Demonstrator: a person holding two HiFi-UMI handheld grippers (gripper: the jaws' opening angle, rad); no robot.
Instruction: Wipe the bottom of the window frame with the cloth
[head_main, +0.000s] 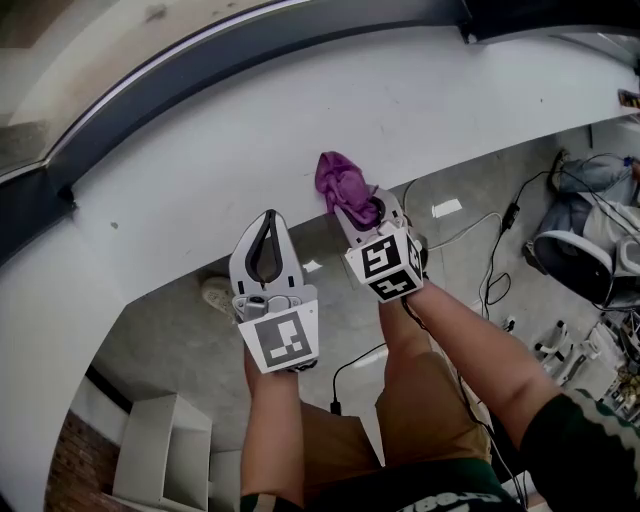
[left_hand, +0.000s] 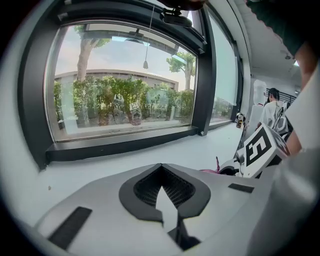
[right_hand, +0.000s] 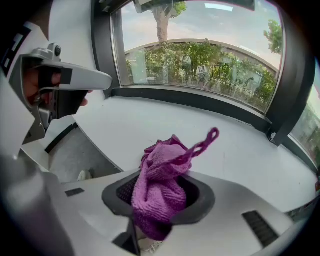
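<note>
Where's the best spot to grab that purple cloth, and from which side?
By its bunched middle, from the room side, as the right gripper does: its jaws are shut on the purple cloth, leaving a soft lump ahead towards the window frame.

Left gripper (head_main: 269, 218): jaws together, nothing between. Right gripper (head_main: 360, 210) just right of it, slightly farther, clamped on cloth (head_main: 338, 182). Both forearms extended.
</note>
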